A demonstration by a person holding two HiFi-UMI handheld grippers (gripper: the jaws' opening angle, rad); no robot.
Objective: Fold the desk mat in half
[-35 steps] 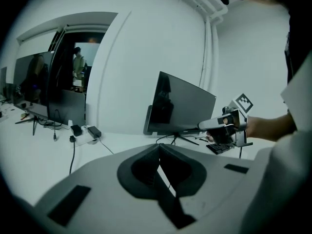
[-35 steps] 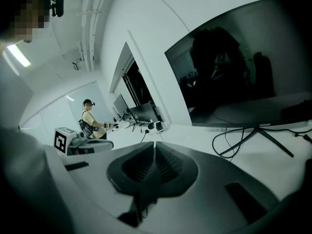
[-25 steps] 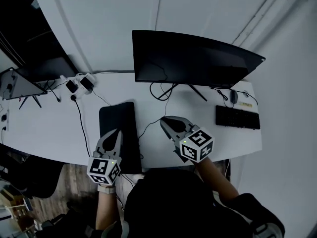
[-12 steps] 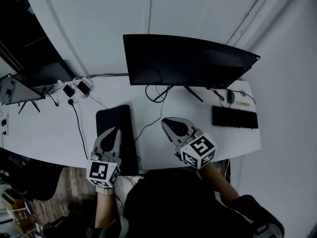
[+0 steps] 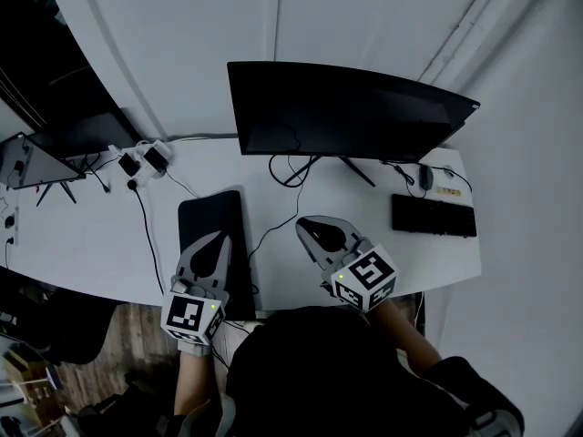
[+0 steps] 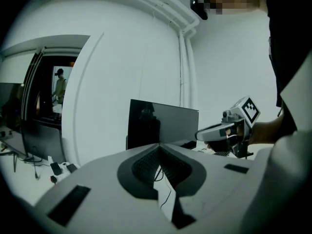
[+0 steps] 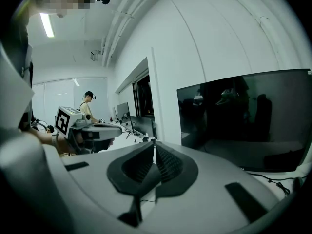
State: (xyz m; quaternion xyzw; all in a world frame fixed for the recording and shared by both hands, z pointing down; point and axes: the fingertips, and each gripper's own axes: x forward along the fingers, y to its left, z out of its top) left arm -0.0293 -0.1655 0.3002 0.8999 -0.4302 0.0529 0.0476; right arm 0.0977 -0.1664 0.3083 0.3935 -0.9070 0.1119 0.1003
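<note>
1. The left gripper [image 5: 220, 238]: ribbed grey fingers clenched, empty.
2. The right gripper [image 5: 304, 227]: fingers likewise clenched, empty.
3. The flat, matte-black rectangular desk mat [image 5: 202, 218] lies beneath the left fingers, seemingly untouched, on the smooth white worktop [image 5: 82, 235].

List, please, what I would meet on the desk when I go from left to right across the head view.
Small screen → power strip → desk mat → right gripper → keyboard. The big monitor and the left gripper overlap other things, so I leave them out.
</note>
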